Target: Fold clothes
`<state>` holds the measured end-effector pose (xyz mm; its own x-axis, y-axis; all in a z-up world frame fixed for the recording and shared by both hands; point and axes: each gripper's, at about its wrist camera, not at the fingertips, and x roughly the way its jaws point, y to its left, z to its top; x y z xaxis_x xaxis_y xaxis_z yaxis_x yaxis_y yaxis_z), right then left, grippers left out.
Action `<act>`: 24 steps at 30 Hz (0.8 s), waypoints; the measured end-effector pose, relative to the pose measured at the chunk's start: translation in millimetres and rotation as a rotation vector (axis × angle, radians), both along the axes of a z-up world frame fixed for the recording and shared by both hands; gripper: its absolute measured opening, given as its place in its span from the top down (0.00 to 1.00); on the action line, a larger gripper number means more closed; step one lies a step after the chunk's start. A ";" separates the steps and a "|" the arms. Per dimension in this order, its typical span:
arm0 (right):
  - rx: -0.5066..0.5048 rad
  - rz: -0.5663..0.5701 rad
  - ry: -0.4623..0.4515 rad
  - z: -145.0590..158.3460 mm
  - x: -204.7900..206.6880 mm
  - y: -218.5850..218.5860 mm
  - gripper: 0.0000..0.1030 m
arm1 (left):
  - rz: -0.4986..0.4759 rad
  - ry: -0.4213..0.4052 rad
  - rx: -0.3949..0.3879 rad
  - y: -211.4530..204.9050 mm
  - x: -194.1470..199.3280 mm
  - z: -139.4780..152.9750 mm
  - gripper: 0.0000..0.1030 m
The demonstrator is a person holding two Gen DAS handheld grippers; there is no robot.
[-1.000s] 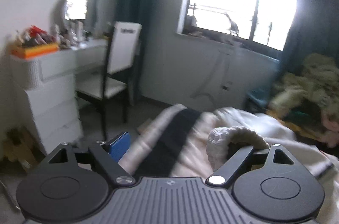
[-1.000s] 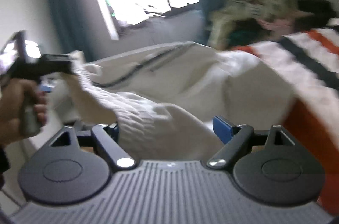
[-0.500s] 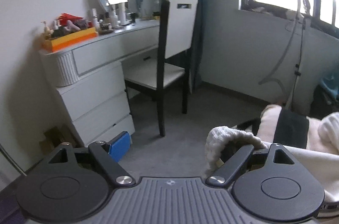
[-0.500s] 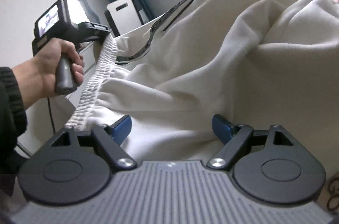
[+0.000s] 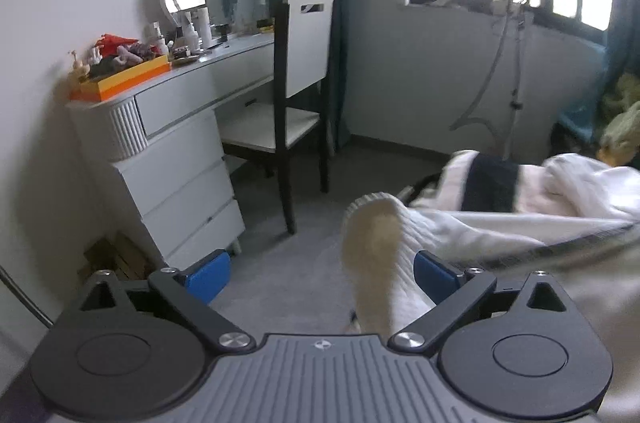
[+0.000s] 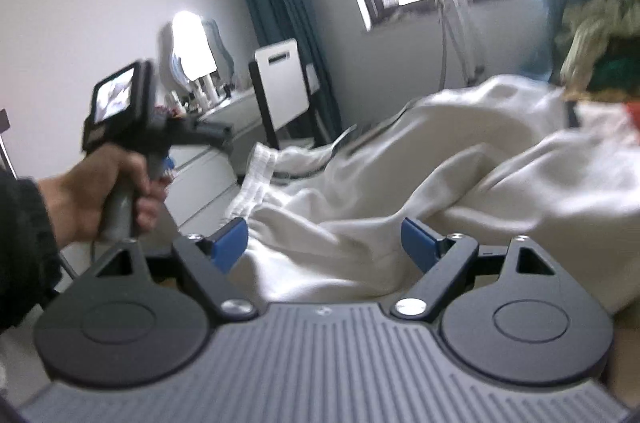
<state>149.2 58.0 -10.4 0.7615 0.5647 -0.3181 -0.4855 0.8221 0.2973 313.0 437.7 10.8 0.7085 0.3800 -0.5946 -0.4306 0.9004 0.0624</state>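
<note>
A cream-white garment with a ribbed hem and a thin dark stripe (image 6: 460, 175) lies spread over the bed. In the left wrist view its ribbed edge (image 5: 384, 247) stands up between the blue fingers of my left gripper (image 5: 320, 273), whose jaws are wide apart. In the right wrist view the garment fills the space between the blue pads of my right gripper (image 6: 326, 243), which is also wide open. The left gripper (image 6: 160, 139), held in a hand, shows at the left of the right wrist view, next to the ribbed hem (image 6: 256, 179).
A white dresser (image 5: 176, 159) with an orange tray and a mirror stands at left, a black-and-white chair (image 5: 296, 91) beside it. Grey floor lies between dresser and bed. A window and teal curtains are behind. A pile of clothes (image 6: 600, 23) sits at far right.
The left gripper has opened wider and the ribbed edge now stands loose between its fingers. The right view has swung, and the garment sits lower and further right.
</note>
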 end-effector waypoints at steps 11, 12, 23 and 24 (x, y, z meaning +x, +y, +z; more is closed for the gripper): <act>-0.158 -0.199 -0.239 50.3 -66.8 -128.6 0.17 | -0.266 -0.188 -0.033 -190.9 -153.4 34.9 0.04; -0.176 -0.241 -0.256 51.1 -70.3 -142.1 0.17 | -0.295 -0.207 -0.036 -213.2 -162.6 35.6 0.04; -0.189 -0.426 -0.322 16.3 -80.4 -242.5 0.16 | -0.519 -0.284 0.009 -409.9 -213.9 17.5 0.04; -0.195 -0.427 -0.317 11.0 -81.7 -243.8 0.16 | -0.533 -0.287 0.017 -418.5 -215.6 10.3 0.04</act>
